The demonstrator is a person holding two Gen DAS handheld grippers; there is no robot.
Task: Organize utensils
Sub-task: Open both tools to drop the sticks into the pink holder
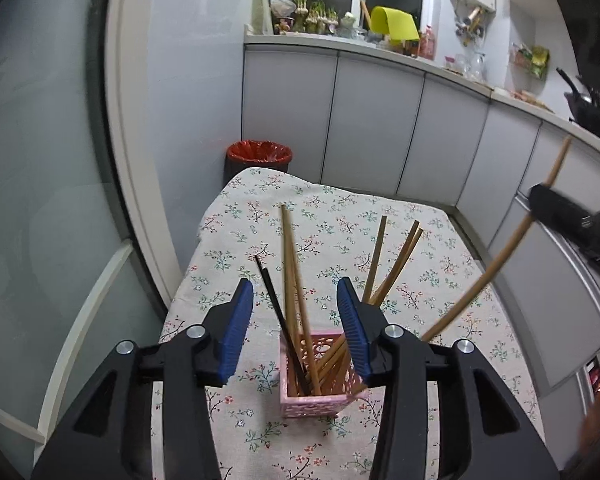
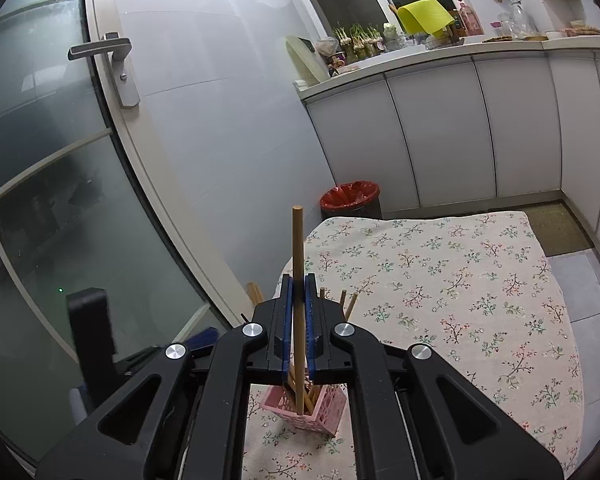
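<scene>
While the right gripper (image 2: pixel 299 312) clamps a bamboo chopstick (image 2: pixel 298 264) upright, tip entering the pink holder (image 2: pixel 324 408) directly below, the left gripper (image 1: pixel 296 320) hangs spread, empty.

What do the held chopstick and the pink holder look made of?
Chopstick: probably bamboo or wood, with a matte tan surface and a plain round end. Holder: likely moulded plastic, glossy pink with cut-out openwork walls.

Cool indoor light, glare on the upper wall, heavy fisheye bending, blurred right edge.
</scene>
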